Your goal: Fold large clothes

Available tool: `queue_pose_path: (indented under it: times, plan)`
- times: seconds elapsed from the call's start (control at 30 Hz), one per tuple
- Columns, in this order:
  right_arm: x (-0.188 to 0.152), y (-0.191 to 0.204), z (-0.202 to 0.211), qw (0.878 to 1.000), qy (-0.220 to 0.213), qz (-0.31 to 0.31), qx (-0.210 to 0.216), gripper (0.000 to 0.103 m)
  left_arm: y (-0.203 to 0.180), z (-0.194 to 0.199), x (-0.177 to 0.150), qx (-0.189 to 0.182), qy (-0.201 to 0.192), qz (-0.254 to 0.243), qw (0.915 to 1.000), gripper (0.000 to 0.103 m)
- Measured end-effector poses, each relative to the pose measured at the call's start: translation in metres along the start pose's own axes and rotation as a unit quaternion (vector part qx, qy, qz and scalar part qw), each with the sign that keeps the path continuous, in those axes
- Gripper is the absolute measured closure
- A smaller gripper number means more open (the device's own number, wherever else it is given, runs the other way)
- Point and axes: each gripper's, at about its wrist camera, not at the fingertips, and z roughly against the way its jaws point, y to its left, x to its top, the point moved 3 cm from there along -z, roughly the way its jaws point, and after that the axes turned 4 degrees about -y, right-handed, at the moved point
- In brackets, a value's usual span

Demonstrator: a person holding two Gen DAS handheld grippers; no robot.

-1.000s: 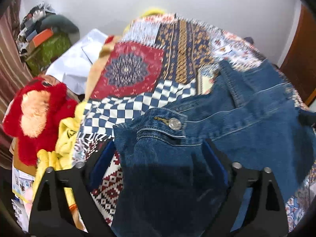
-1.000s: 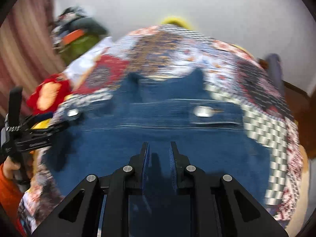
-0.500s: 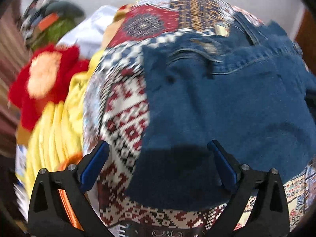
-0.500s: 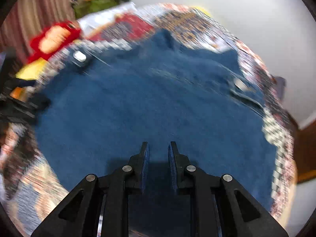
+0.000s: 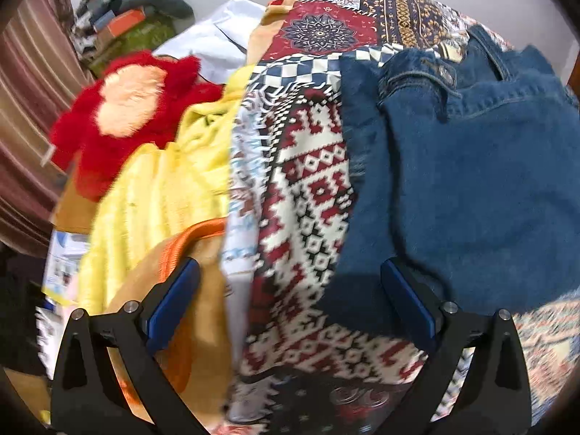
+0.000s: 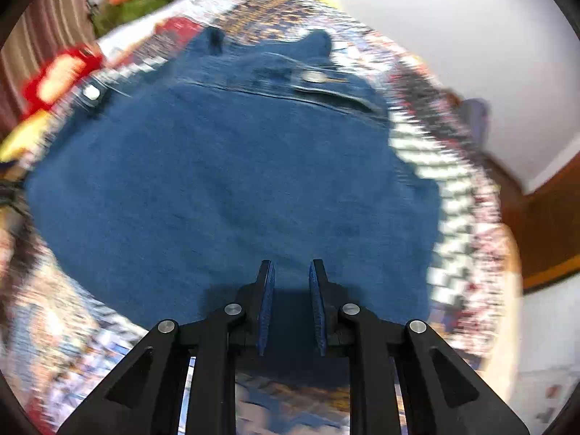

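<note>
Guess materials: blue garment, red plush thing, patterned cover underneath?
Blue garment: denim by the look, matte, with contrast topstitching and a metal button. Red plush thing: long shaggy pile, probably synthetic fur. Patterned cover: thin printed fabric, likely cotton; weave too blurred to confirm.

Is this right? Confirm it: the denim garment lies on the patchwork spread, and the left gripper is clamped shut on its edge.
Not quite. The left wrist view shows the left gripper wide open, holding nothing. The denim garment does lie on the patchwork spread.
</note>
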Motion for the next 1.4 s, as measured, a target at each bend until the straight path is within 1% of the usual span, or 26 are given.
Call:
queue_pose_path:
  times: [0.1, 0.13, 0.2, 0.27, 0.33, 0.5, 0.57, 0.6, 0.7, 0.77, 0.8, 0.87, 0.9, 0.93, 0.97, 1.0, 1.03, 1.1, 1.13, 1.2, 1.23, 1.3, 1.33, 1.37, 1.4]
  plan:
    - [-0.009, -0.011, 0.007, 1.000, -0.006, 0.008, -0.023, 0.088, 0.003, 0.007, -0.007, -0.007, 0.000, -0.003, 1.0000, 0.002]
    - [-0.014, -0.018, 0.005, 0.999, 0.002, 0.012, -0.053, 0.088, 0.002, 0.010, -0.009, -0.006, -0.001, -0.004, 1.0000, 0.002]
    - [-0.022, -0.027, 0.001, 0.996, 0.016, 0.015, -0.081, 0.088, 0.002, 0.015, -0.014, -0.004, -0.002, -0.007, 1.0000, 0.002]
    - [-0.033, -0.038, -0.001, 0.998, 0.020, 0.001, -0.059, 0.088, 0.002, 0.019, -0.018, -0.003, -0.003, -0.004, 1.0000, 0.002]
    - [-0.039, -0.044, 0.002, 0.998, 0.025, -0.007, -0.050, 0.088, 0.002, 0.024, -0.023, -0.001, -0.007, 0.004, 1.0000, 0.002]
    - [-0.040, -0.053, 0.004, 0.997, 0.033, -0.009, -0.065, 0.088, 0.015, 0.040, -0.031, 0.017, -0.026, 0.044, 0.9986, 0.002]
    - [-0.042, -0.056, 0.005, 0.994, 0.036, -0.006, -0.098, 0.087, 0.023, 0.047, -0.034, 0.017, -0.032, 0.061, 0.9975, 0.002]
    - [-0.045, -0.057, 0.004, 0.993, 0.039, -0.003, -0.115, 0.087, 0.028, 0.052, -0.036, 0.014, -0.035, 0.073, 0.9967, 0.002]
    - [-0.056, -0.068, 0.005, 0.990, 0.050, -0.008, -0.131, 0.087, 0.038, 0.062, -0.038, -0.006, -0.036, 0.100, 0.9944, 0.002]
    - [-0.065, -0.076, -0.001, 0.983, 0.076, 0.005, -0.167, 0.087, 0.040, 0.070, -0.041, -0.044, -0.035, 0.126, 0.9904, 0.002]
    - [-0.071, -0.080, -0.004, 0.982, 0.083, 0.005, -0.170, 0.087, 0.040, 0.070, -0.041, -0.055, -0.032, 0.135, 0.9888, 0.002]
    - [-0.081, -0.089, -0.005, 0.985, 0.091, -0.021, -0.146, 0.087, 0.034, 0.067, -0.042, -0.107, -0.019, 0.168, 0.9798, 0.002]
    - [-0.083, -0.093, -0.001, 0.987, 0.087, -0.039, -0.128, 0.087, 0.030, 0.064, -0.043, -0.143, -0.010, 0.190, 0.9713, 0.002]
    - [-0.082, -0.095, 0.004, 0.989, 0.080, -0.052, -0.116, 0.087, 0.025, 0.060, -0.044, -0.166, -0.003, 0.205, 0.9645, 0.002]
    - [-0.079, -0.097, 0.011, 0.990, 0.067, -0.067, -0.107, 0.087, 0.018, 0.055, -0.045, -0.196, 0.008, 0.224, 0.9545, 0.002]
    - [-0.075, -0.098, 0.018, 0.990, 0.056, -0.076, -0.101, 0.087, 0.010, 0.047, -0.045, -0.229, 0.021, 0.242, 0.9425, 0.002]
    - [-0.069, -0.099, 0.026, 0.991, 0.041, -0.084, -0.093, 0.087, 0.003, 0.041, -0.045, -0.248, 0.030, 0.252, 0.9349, 0.002]
    - [-0.055, -0.093, 0.041, 0.994, 0.014, -0.091, -0.066, 0.087, -0.014, 0.029, -0.043, -0.276, 0.048, 0.265, 0.9227, 0.002]
    - [-0.047, -0.086, 0.049, 0.995, 0.002, -0.091, -0.048, 0.087, -0.019, 0.025, -0.043, -0.283, 0.052, 0.266, 0.9202, 0.002]
    - [-0.032, -0.073, 0.059, 0.996, -0.016, -0.086, -0.013, 0.087, -0.032, 0.016, -0.040, -0.301, 0.060, 0.274, 0.9116, 0.002]
    - [-0.024, -0.064, 0.063, 0.996, -0.022, -0.081, 0.003, 0.087, -0.038, 0.011, -0.039, -0.313, 0.067, 0.283, 0.9041, 0.002]
    - [-0.010, -0.041, 0.065, 0.997, -0.033, -0.066, 0.028, 0.087, -0.049, -0.003, -0.035, -0.347, 0.082, 0.311, 0.8808, 0.002]
    - [-0.002, -0.027, 0.065, 0.997, -0.036, -0.056, 0.047, 0.087, -0.051, -0.007, -0.033, -0.355, 0.086, 0.320, 0.8741, 0.002]
    - [0.005, -0.017, 0.061, 0.996, -0.037, -0.049, 0.060, 0.087, -0.056, -0.015, -0.029, -0.367, 0.094, 0.337, 0.8619, 0.002]
    - [0.009, -0.004, 0.060, 0.996, -0.038, -0.042, 0.070, 0.087, -0.058, -0.019, -0.026, -0.370, 0.093, 0.345, 0.8574, 0.002]
